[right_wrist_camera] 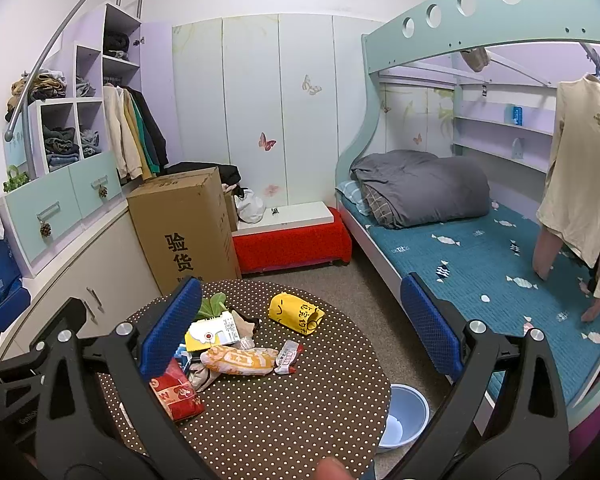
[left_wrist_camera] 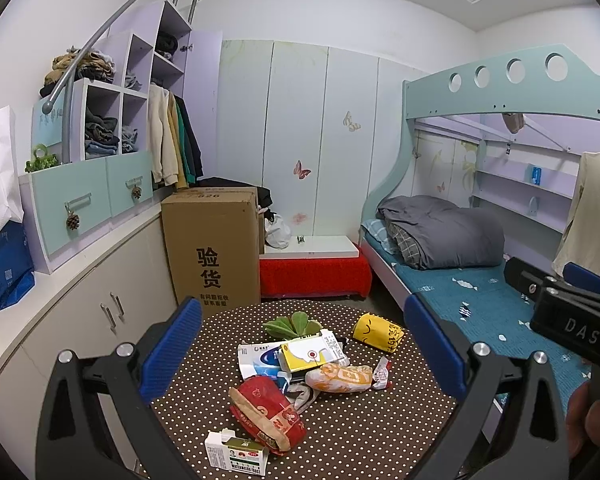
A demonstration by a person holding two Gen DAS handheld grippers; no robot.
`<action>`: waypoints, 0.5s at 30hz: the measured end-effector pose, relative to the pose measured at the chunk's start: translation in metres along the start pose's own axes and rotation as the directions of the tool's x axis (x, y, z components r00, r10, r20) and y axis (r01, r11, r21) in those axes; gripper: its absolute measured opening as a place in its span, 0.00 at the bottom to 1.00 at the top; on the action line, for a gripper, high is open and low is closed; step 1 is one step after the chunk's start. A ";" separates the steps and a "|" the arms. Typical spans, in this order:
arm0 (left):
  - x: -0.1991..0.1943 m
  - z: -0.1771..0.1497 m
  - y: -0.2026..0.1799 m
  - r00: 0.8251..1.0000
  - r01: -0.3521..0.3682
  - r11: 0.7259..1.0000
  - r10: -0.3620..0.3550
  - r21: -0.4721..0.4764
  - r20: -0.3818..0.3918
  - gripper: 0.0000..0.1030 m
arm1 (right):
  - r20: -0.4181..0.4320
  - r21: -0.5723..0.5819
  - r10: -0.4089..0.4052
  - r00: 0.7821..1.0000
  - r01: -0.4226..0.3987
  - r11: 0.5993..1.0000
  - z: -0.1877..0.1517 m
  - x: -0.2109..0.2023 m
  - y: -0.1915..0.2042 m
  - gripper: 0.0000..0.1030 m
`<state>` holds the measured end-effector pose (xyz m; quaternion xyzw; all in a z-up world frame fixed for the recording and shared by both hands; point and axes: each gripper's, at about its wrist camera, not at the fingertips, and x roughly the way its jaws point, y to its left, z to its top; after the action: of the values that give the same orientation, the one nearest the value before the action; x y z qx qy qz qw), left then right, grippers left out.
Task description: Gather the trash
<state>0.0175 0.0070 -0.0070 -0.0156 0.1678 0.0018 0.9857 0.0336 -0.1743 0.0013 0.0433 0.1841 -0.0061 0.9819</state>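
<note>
1. The left gripper point(left_wrist_camera: 302, 354) hovers above the near edge of the round counter point(left_wrist_camera: 360, 432), pointing forward toward the far wall. Its jaws stand wide apart and hold nothing.
2. The right gripper point(right_wrist_camera: 300, 330) hovers over the same counter, level with the left one. Its jaws are also wide apart and hold nothing.
3. The trash lies in a loose pile at the middle of the dotted counter: a red wrapper point(left_wrist_camera: 268, 412), an orange packet point(left_wrist_camera: 340, 378), a yellow-and-white box point(left_wrist_camera: 310, 354), a blue-and-white box point(left_wrist_camera: 260, 360) and a yellow pouch point(left_wrist_camera: 378, 332).
4. A small white carton point(left_wrist_camera: 236, 454) lies apart from the pile, at the near edge of the counter.
5. Green leaves point(left_wrist_camera: 292, 326) lie at the far side of the pile.
6. A blue basin point(right_wrist_camera: 404, 414) stands on the floor, just beside the counter on the right.
7. Behind the counter stand a cardboard box point(left_wrist_camera: 214, 244) and a red-covered bench point(left_wrist_camera: 314, 276).
8. A bunk bed point(left_wrist_camera: 476, 304) with a blue sheet and a grey quilt point(left_wrist_camera: 444, 236) fills the right side of the room.
</note>
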 end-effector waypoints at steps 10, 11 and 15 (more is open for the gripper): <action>0.018 -0.014 0.018 0.999 -0.006 1.000 0.005 -0.025 -0.053 0.96 | -0.063 -0.022 0.007 0.998 -0.009 1.000 -0.009 0.024 0.011 0.94; 0.021 -0.016 0.020 0.998 -0.009 1.000 0.007 -0.028 -0.060 0.96 | -0.076 -0.026 0.013 0.997 -0.015 1.000 -0.012 0.028 0.014 0.94; 0.036 -0.031 0.037 0.993 -0.034 0.999 0.030 -0.035 -0.112 0.96 | -0.136 -0.042 0.041 0.990 -0.047 0.998 -0.023 0.049 0.023 0.94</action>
<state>0.0412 0.0430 -0.0491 -0.0312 0.2228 0.0199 0.9742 0.0715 -0.1491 -0.0363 0.0253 0.2491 0.0225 0.9679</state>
